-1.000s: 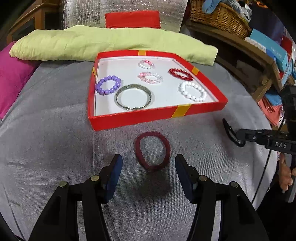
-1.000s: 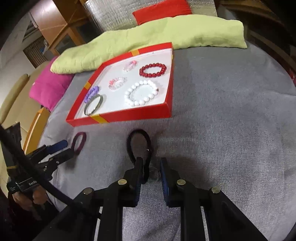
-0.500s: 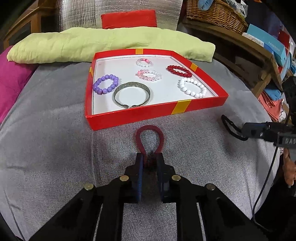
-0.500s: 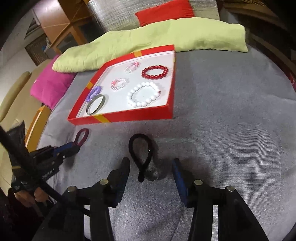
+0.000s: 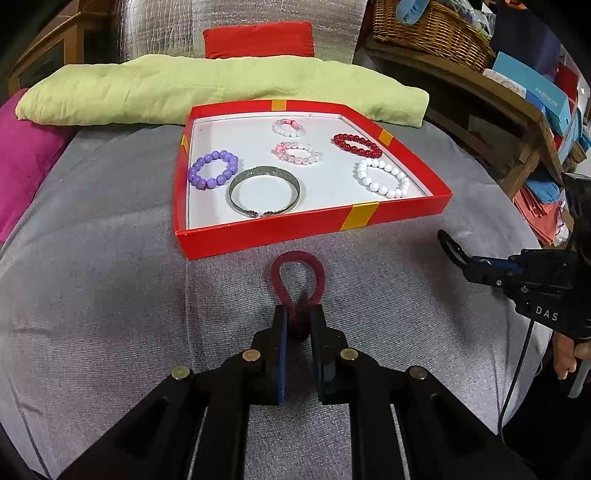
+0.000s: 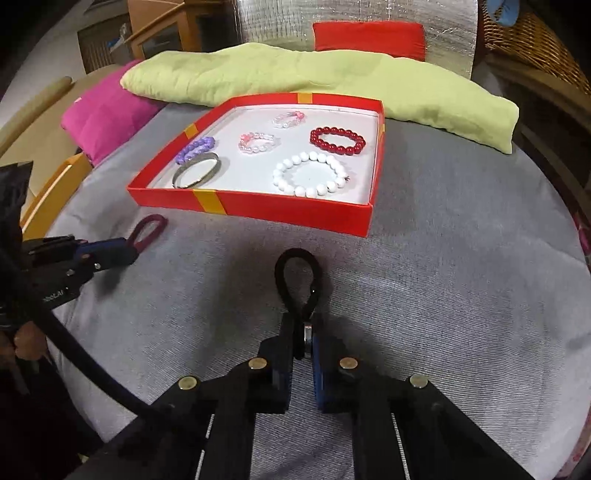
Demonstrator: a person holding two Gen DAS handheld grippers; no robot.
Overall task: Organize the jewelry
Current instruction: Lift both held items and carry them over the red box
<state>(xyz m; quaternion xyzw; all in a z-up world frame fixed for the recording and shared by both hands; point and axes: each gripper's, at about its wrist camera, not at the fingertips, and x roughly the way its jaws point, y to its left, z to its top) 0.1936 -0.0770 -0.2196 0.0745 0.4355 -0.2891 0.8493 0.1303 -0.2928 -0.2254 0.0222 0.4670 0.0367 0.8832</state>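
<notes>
My left gripper [image 5: 298, 314] is shut on a dark red coiled band [image 5: 297, 266], pinched into a loop just in front of the red tray [image 5: 310, 230]. My right gripper [image 6: 303, 325] is shut on a black band [image 6: 297, 273] with a metal charm, also in front of the tray [image 6: 295, 214]. The tray holds a purple bead bracelet [image 5: 213, 169], a silver bangle [image 5: 264, 190], two pink bracelets, a dark red bead bracelet [image 5: 357, 144] and a white bead bracelet [image 5: 383, 178]. Each gripper shows in the other's view: the right [image 5: 465, 258] and the left [image 6: 129, 247].
A grey cloth [image 5: 92, 295] covers the round table. A long light green cushion [image 5: 184, 88] lies behind the tray, with a red cushion [image 5: 258, 38] and a magenta cushion [image 5: 22, 155]. Wooden shelves with a wicker basket [image 5: 432, 33] and boxes stand at the right.
My left gripper closed on the dark red band a second ago and still holds it. My right gripper, open half a second ago, has shut on the black band again and lifted closer to the tray.
</notes>
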